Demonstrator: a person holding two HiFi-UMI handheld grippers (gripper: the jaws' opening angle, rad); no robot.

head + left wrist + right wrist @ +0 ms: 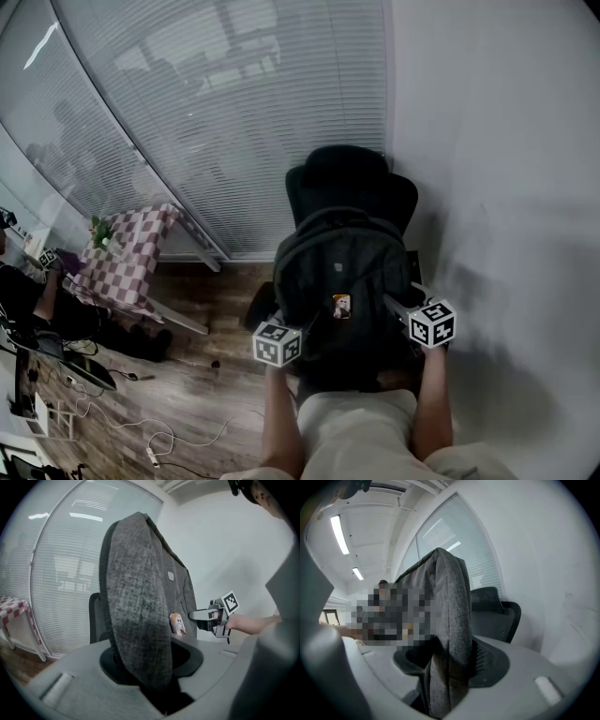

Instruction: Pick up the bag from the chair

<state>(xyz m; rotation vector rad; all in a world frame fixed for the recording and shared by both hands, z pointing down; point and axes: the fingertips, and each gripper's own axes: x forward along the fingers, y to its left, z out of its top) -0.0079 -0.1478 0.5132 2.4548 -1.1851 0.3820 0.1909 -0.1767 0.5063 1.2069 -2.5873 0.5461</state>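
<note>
Grasp made: left gripper [281, 330] and right gripper [392, 304] are each clamped on bag [342, 277] fabric, at its 7 and 4 o'clock. Bag is upright, chair [354, 178] at 12. Next, probably: lift evenly and keep both grips.

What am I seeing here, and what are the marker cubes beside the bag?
There is no robot arm: a person holds a two-jaw claw in each hand, and the cubes belong to those. The head view looks down from the person's head; each gripper view looks along one claw. The dark grey bag is in front of the black chair. The left claw and the right claw each pinch one side of it. Whether it has left the seat is hidden.
</note>
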